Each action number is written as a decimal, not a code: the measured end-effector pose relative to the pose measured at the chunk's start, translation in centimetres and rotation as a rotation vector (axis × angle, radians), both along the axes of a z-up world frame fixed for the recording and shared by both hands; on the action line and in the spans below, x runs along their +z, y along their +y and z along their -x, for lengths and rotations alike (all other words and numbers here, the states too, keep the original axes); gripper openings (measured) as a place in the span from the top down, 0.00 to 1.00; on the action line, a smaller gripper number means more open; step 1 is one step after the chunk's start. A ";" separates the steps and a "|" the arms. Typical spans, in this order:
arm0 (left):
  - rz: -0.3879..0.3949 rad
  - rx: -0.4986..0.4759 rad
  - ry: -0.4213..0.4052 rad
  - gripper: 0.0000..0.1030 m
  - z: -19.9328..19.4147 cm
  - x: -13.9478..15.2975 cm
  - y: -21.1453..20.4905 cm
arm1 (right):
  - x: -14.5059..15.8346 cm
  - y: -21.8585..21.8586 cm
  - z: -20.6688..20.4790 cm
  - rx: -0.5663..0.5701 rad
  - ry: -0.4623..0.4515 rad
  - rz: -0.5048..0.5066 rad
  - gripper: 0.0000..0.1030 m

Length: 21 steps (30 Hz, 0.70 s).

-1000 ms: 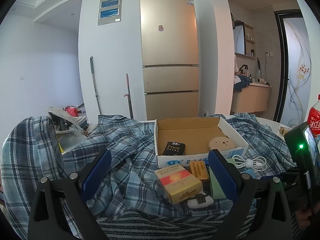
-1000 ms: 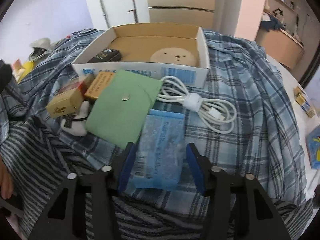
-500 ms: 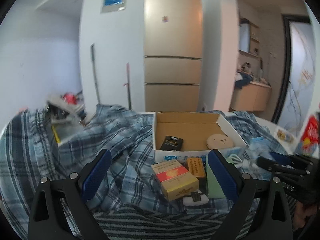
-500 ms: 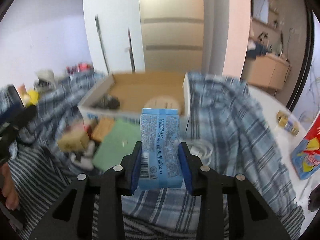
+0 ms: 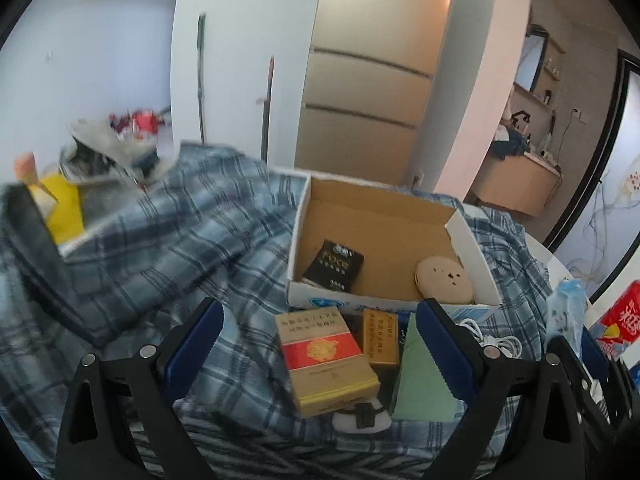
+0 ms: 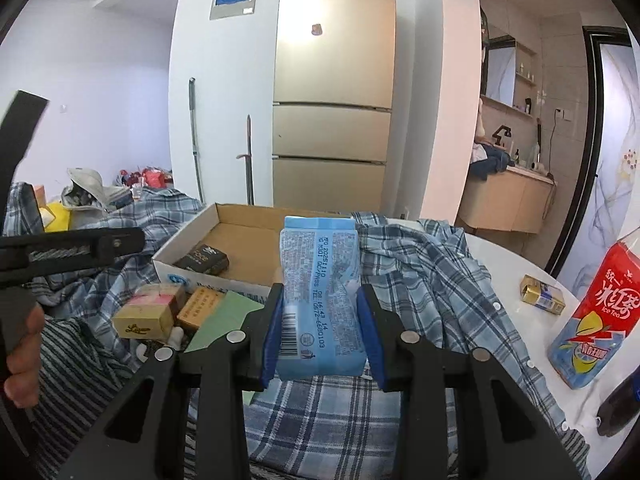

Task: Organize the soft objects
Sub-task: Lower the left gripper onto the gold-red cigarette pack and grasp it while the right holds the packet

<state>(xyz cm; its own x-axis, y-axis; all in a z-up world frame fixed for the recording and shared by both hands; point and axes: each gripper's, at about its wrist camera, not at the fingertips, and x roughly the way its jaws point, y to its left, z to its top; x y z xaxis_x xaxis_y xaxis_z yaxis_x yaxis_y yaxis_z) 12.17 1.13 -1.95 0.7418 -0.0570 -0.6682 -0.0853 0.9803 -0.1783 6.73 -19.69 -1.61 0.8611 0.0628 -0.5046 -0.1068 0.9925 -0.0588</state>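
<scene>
My right gripper (image 6: 320, 292) is shut on a light blue tissue pack (image 6: 320, 264) and holds it upright above the plaid shirt (image 6: 420, 280), just in front of the open cardboard box (image 6: 240, 240). In the left wrist view the same pack (image 5: 566, 312) shows at the far right. My left gripper (image 5: 318, 308) stands open with nothing between its fingers, hovering over the items in front of the box (image 5: 380, 228). A green fabric pouch (image 5: 420, 384) lies partly behind its right finger.
A red-and-gold carton (image 5: 324, 360), a small orange box (image 5: 380, 336) and a white cable (image 5: 496, 340) lie before the box. Inside it are a black pack (image 5: 334, 266) and a beige disc (image 5: 444, 280). An iced tea carton (image 6: 596, 312) stands at the right.
The right gripper closed on the blue tissue pack and lifted it off the cloth, tilting upward. The left gripper moved and tipped down toward the box.
</scene>
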 end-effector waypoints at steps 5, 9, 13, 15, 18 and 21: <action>0.048 0.022 0.084 0.10 -1.5 -2.6 0.2 | 0.1 0.0 0.3 -0.007 -0.007 0.008 0.66; 0.085 0.024 0.141 0.14 -2.1 -4.4 0.7 | -0.2 0.6 0.1 0.002 0.017 0.033 0.66; 0.059 -0.029 0.154 0.19 -2.3 -4.9 -0.2 | -0.4 0.5 -0.1 0.003 0.031 0.030 0.66; 0.026 -0.054 0.153 0.19 -2.1 -5.0 -0.9 | -0.5 0.5 -0.1 0.004 0.038 0.030 0.66; -0.001 -0.065 0.171 0.19 -2.4 -5.2 -1.3 | -0.6 0.7 -0.1 0.003 0.042 0.038 0.66; 0.002 -0.061 0.211 0.20 -2.9 -5.9 -1.2 | -0.7 0.7 -0.2 0.003 0.049 0.040 0.66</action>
